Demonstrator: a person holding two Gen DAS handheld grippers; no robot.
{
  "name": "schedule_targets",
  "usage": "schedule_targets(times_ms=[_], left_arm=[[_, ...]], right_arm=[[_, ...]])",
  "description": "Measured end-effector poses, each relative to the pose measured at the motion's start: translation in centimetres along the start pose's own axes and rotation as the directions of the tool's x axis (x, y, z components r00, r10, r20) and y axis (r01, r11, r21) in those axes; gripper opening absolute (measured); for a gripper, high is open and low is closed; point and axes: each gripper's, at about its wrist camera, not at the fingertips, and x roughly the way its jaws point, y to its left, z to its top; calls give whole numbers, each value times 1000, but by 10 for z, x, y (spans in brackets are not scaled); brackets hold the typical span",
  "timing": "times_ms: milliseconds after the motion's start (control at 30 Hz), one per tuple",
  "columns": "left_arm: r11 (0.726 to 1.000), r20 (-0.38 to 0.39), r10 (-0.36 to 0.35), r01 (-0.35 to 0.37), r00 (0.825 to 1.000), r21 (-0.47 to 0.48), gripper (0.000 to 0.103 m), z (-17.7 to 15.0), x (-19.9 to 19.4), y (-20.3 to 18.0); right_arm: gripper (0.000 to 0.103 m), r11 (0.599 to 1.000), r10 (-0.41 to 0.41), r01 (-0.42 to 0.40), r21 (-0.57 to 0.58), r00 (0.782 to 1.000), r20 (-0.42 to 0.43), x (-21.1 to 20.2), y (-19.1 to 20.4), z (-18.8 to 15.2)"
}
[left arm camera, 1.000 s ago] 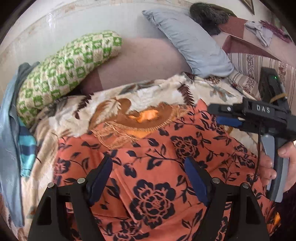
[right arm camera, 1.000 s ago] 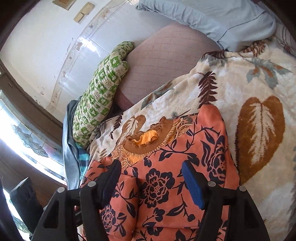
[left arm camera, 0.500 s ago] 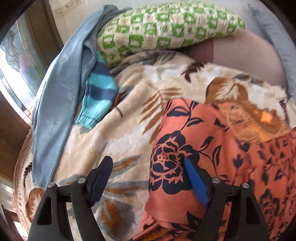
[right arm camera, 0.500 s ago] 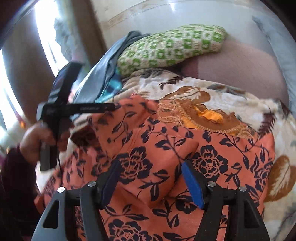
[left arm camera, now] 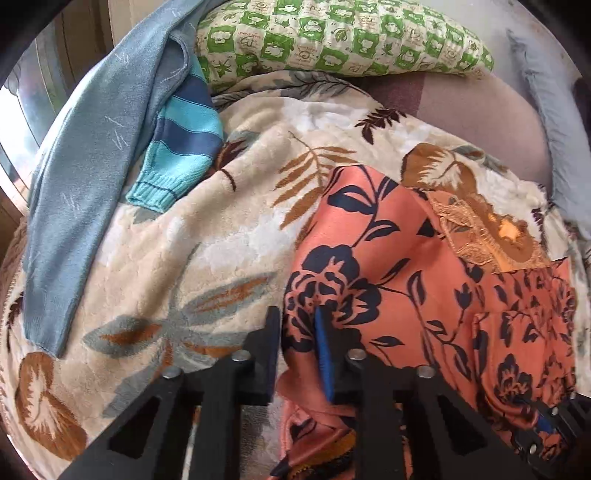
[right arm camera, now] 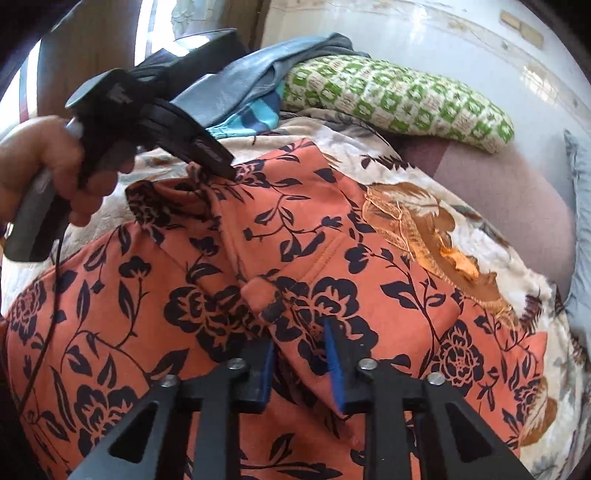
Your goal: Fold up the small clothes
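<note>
A plush cream blanket [left arm camera: 229,236] printed with brown and grey-blue leaves covers the bed and serves as the work surface. On it lies the orange floral garment [left arm camera: 417,280], dark navy flowers on salmon cloth, with a gold-embroidered brown neckline [left arm camera: 491,236] towards the head of the bed. The left gripper [left arm camera: 298,332] has just been closing and now pinches the garment's outer edge between its pads. The right gripper [right arm camera: 300,345] has likewise just been closing and is clamped on a raised fold of the same garment [right arm camera: 295,295] nearer its middle. In the right wrist view a hand [right arm camera: 44,162] holds the left gripper's handle, its tip down on the cloth.

At the head of the bed a green-and-cream checked pillow [left arm camera: 340,40] rests over a mauve cushion [left arm camera: 476,114], with a pale blue pillow [left arm camera: 557,122] beside that. At the blanket's far edge lie a grey-blue garment [left arm camera: 85,177] and a turquoise-and-navy striped knit sleeve [left arm camera: 181,147], touching each other. Behind stands a glossy pale wall [right arm camera: 424,48] with chipped paint, and a bright window [right arm camera: 162,26] next to it.
</note>
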Motion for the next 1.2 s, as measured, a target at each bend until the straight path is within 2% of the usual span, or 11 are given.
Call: schedule_targets(times_ms=[200, 500, 600, 733, 833, 867, 900, 1067, 1133, 1167, 1200], left_arm=[[997, 5, -67, 67, 998, -41, 12, 1, -4, 10], [989, 65, 1, 9, 998, -146, 5, 2, -30, 60], [980, 52, -40, 50, 998, -192, 5, -1, -29, 73], [964, 60, -161, 170, 985, -204, 7, -1, -29, 65], [941, 70, -245, 255, 967, -225, 46, 1, -28, 51], [933, 79, -257, 269, 963, -241, 76, 1, -28, 47], [926, 84, -267, 280, 960, -254, 88, 2, -26, 44], [878, 74, -376, 381, 924, -292, 88, 7, -8, 29], [886, 47, -372, 370, 927, -280, 86, 7, 1, 21], [896, 40, -362, 359, 931, -262, 69, 6, 4, 17], [912, 19, -341, 335, 940, -235, 39, 6, 8, 13]], right_arm=[[7, 958, -9, -8, 286, 998, 60, -30, -71, 5], [7, 684, -66, 19, 729, 997, 36, -56, -191, -50], [8, 637, 60, -6, 771, 997, -41, -34, -192, -62], [11, 587, 210, 18, 809, 962, -174, 1, -176, -75], [11, 545, 240, -56, 836, 967, -91, -9, -182, -70], [11, 524, 235, -79, 848, 970, -55, -14, -185, -70], [11, 508, 218, -86, 857, 975, -31, -18, -189, -71], [11, 419, 174, -93, 903, 985, 21, -26, -205, -81], [11, 416, 134, -108, 903, 989, 57, -33, -212, -78], [11, 429, 110, -103, 897, 992, 62, -37, -212, -75], [13, 445, 87, -98, 890, 994, 66, -42, -214, -71]])
